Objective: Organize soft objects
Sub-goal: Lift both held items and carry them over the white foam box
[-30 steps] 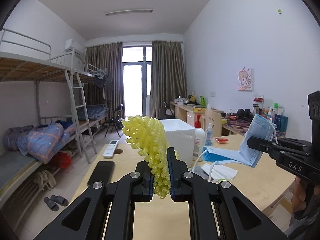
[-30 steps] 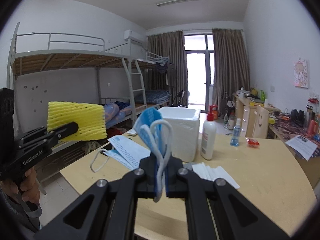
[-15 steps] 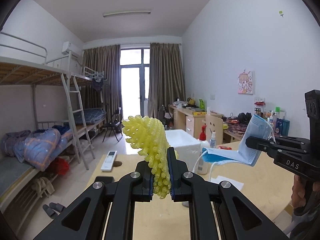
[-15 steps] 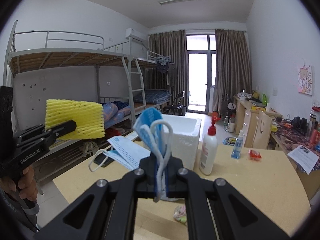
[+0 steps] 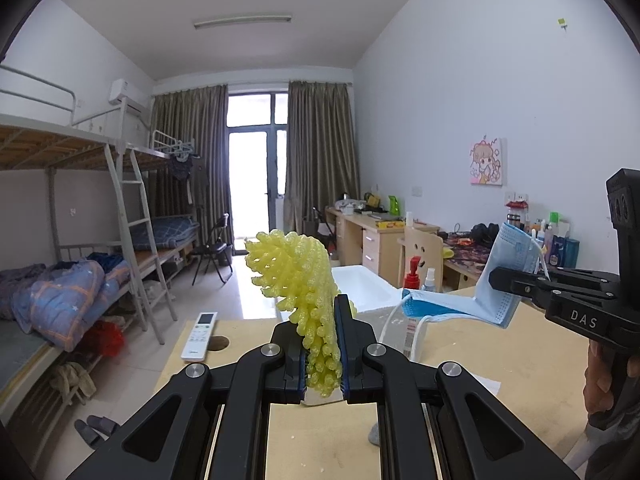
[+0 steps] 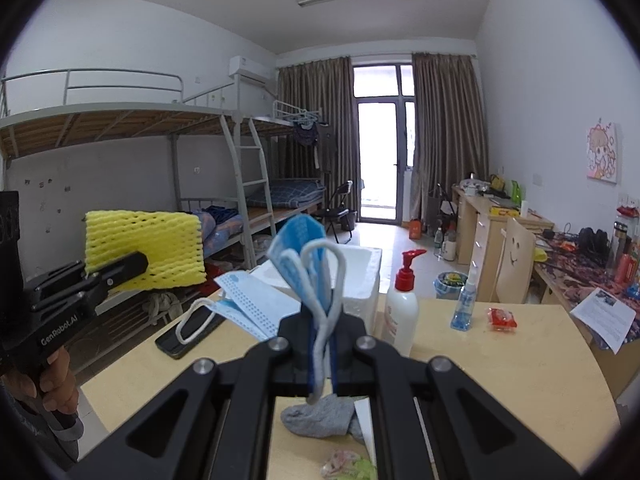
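Yellow foam netting (image 5: 298,280) is seen in the left wrist view pinched between the closed pads of the left gripper (image 5: 322,360), held upright above the wooden table (image 5: 460,344). A white foam box (image 5: 362,288) stands beyond it on the table. To the right, the right gripper (image 5: 516,282) is observed carrying a blue face mask (image 5: 484,284).

In the right wrist view, the mask (image 6: 304,256) is clamped by its folded edge and ear loops in the tightly closed right gripper (image 6: 322,356), clear of the table. A grey sock (image 6: 320,418) is noted on the tabletop below, and the white box (image 6: 352,276) ahead, beside a pump bottle (image 6: 402,312).

The box is judged the likely destination. Both loads should be carried over its rim before release; the dangling ear loops could snag on the edge.
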`<state>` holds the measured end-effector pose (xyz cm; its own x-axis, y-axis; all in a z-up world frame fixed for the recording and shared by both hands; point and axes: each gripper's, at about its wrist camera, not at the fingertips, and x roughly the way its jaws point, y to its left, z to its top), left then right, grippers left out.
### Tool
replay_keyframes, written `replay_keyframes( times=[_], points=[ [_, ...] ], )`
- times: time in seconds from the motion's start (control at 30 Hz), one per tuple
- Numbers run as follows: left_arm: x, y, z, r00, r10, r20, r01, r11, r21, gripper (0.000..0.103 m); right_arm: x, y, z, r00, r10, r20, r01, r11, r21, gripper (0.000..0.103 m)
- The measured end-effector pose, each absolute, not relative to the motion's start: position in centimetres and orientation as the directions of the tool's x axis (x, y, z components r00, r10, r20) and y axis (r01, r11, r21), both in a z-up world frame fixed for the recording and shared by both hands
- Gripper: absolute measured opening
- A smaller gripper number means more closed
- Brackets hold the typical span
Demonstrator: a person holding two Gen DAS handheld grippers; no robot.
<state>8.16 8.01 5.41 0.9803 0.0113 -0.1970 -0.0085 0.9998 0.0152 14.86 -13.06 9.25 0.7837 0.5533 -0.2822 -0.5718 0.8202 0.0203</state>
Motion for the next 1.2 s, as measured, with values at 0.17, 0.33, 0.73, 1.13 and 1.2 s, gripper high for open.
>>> replay_keyframes(
  times=[0.17,0.33,0.73,1.13,1.2],
  points=[
    [9.8,8.0,5.7,0.979,0.015,-0.204,-0.011,1.0,0.018,0.012,15.9,-12.3,9.4,0.784,0.546,-0.296,-0.569,0.822,0.011,0.008],
    [11.1,8.4,6.0,0.976,0.003,-0.218,-0.003,1.0,0.002,0.012,17.0,-11.7,9.8,0.781,0.544,-0.307,-0.568,0.823,0.012,0.008],
    [14.3,8.9,7.5,0.973,-0.023,-0.228,0.023,1.0,-0.002,0.012,19.6,-10.1,11.1,0.792,0.523,-0.314,-0.554,0.833,-0.009,0.008],
    [17.9,9.6,7.6,0.972,-0.004,-0.234,0.006,1.0,0.008,0.012,22.6,-8.5,11.6,0.82,0.476,-0.319,-0.512,0.858,-0.035,0.008],
    [18.5,9.7,7.5,0.969,-0.013,-0.248,0.014,1.0,0.006,0.012,22.7,-8.3,11.7,0.829,0.464,-0.311,-0.501,0.864,-0.047,0.008]
  ],
)
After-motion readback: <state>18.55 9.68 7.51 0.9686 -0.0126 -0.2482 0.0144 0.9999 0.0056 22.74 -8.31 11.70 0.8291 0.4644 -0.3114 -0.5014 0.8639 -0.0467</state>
